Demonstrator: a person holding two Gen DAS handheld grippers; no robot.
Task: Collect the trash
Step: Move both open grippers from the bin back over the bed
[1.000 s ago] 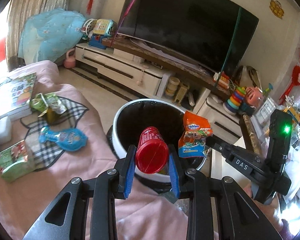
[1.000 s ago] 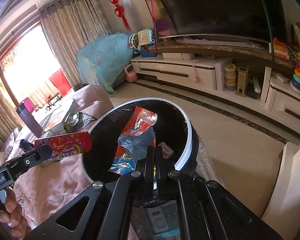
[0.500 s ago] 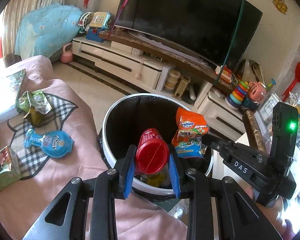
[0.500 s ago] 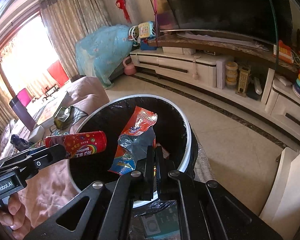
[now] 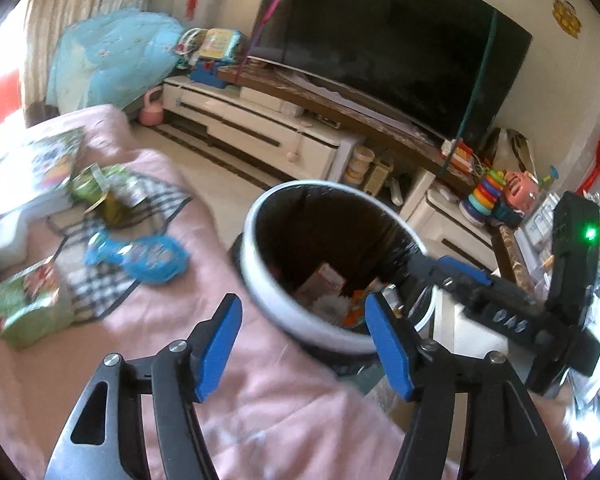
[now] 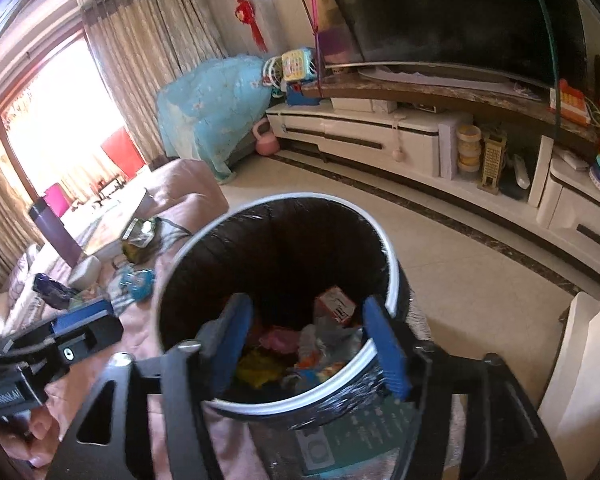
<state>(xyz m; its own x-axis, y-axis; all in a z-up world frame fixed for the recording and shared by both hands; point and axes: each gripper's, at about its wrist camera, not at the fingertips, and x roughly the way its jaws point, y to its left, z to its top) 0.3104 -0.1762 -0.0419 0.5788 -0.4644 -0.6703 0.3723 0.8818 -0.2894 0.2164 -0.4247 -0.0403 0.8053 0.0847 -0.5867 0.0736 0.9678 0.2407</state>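
A round white bin with a black liner (image 5: 260,296) (image 6: 392,264) stands beside the pink-covered couch. Wrappers and a small carton (image 6: 336,306) lie at its bottom. My left gripper (image 5: 304,336) is open and empty, just short of the bin's near rim. My right gripper (image 6: 308,344) is open and empty over the bin's mouth; it also shows in the left wrist view (image 5: 464,280). On the couch lie a blue pouch (image 5: 140,254), a green packet (image 5: 28,308) and green wrappers (image 5: 108,192).
A book (image 5: 32,172) lies on the couch at the far left. A purple bottle (image 6: 54,228) stands there too. A white TV cabinet (image 6: 364,140) with a large TV runs along the far wall. Toys (image 5: 492,192) sit at the right.
Both grippers have opened. The red can has left my left gripper and the orange snack packet has left my right gripper; the packet now lies in the bin. The left view has swung back.
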